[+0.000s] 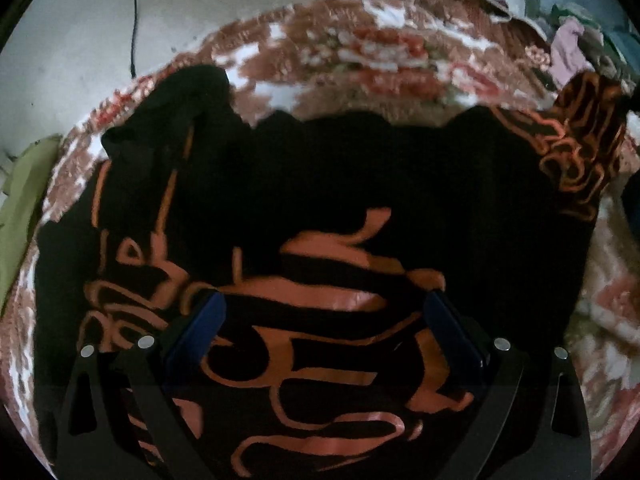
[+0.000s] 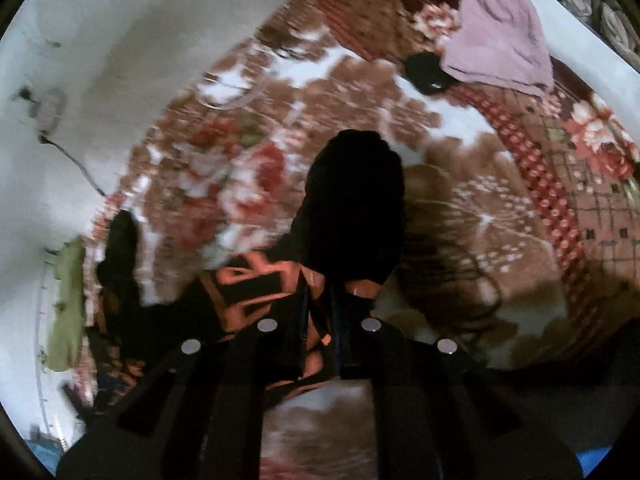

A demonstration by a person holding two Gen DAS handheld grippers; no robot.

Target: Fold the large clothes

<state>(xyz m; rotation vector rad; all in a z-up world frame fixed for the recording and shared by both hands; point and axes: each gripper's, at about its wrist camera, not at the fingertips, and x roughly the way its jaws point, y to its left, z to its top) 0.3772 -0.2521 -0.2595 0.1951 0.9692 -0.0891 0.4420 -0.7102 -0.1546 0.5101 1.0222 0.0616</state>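
A: Where's the garment?
B: I see the black shirt point(image 1: 320, 184) with orange print spread on the floral blanket point(image 1: 360, 52).
A: Claws?
B: My left claw point(image 1: 324, 312) hangs released above it; my right claw point(image 2: 320, 300) is clenched on its sleeve point(image 2: 356, 208).

1 blk/orange garment point(image 1: 320, 184), 1 floral blanket point(image 1: 360, 52), 1 pink cloth point(image 2: 500, 32), 2 claws point(image 1: 324, 312) point(image 2: 320, 312)

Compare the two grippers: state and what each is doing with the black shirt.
The left gripper is open, empty, hovering over the shirt; the right gripper is shut on a sleeve.
Left faces the spread body; right holds its end lifted over the blanket.
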